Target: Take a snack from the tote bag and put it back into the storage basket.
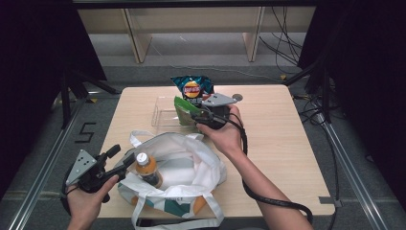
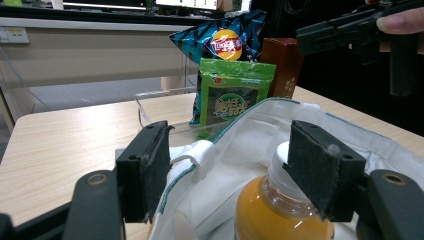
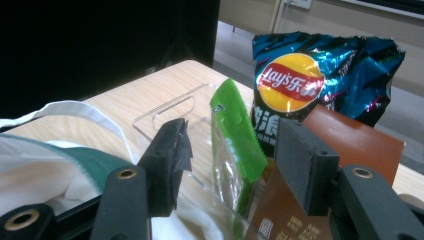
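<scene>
Inside the bag (image 1: 191, 158) stands a juice bottle (image 1: 146, 168); both grippers gape, holding nothing.

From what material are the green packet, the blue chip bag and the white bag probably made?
Green packet: thin plastic film, glossy, with a clear part and a serrated edge. Blue chip bag: probably foil-lined plastic, shiny and crinkled, catching light. White bag: apparently soft woven cloth, matte, folding loosely, with fabric handles. The right gripper has its jaws open around the green packet.
</scene>
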The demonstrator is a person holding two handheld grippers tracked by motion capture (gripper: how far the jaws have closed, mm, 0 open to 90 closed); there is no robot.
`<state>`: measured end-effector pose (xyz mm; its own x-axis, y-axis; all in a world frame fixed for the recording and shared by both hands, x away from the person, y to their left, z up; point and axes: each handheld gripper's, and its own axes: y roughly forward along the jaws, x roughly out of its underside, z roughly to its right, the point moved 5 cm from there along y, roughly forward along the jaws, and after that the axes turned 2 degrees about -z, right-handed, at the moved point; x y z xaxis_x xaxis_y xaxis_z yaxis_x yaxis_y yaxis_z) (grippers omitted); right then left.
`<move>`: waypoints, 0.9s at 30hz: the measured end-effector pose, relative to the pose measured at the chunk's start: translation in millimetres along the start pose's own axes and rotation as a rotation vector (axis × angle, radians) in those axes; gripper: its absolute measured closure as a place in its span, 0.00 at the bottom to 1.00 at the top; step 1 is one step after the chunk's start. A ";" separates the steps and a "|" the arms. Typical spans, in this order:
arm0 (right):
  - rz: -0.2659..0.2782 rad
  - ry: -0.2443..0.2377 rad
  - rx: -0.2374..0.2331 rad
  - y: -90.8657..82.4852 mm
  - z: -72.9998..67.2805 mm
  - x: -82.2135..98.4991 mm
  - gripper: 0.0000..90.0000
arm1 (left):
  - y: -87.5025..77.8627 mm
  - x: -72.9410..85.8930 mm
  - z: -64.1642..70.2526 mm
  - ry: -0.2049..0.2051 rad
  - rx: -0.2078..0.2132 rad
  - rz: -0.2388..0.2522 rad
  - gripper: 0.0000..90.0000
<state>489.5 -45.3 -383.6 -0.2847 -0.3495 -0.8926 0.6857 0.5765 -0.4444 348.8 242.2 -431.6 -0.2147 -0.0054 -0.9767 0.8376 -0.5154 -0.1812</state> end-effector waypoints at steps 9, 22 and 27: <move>0.004 0.037 -0.015 -7.0 -4.9 13.1 0.51 | 0.1 0.0 0.0 0.000 -0.001 0.000 0.36; 0.022 0.036 -0.029 -25.9 -8.0 22.7 0.50 | 0.3 0.1 0.5 0.001 -0.001 -0.002 0.36; 0.017 0.054 -0.022 -35.6 -3.6 31.1 0.50 | 0.1 -0.1 0.8 0.002 -0.001 0.000 0.36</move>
<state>453.8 -74.0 -395.8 -0.3093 -0.2996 -0.9026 0.6757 0.5987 -0.4302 348.5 241.5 -431.4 -0.2142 -0.0037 -0.9768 0.8382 -0.5141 -0.1818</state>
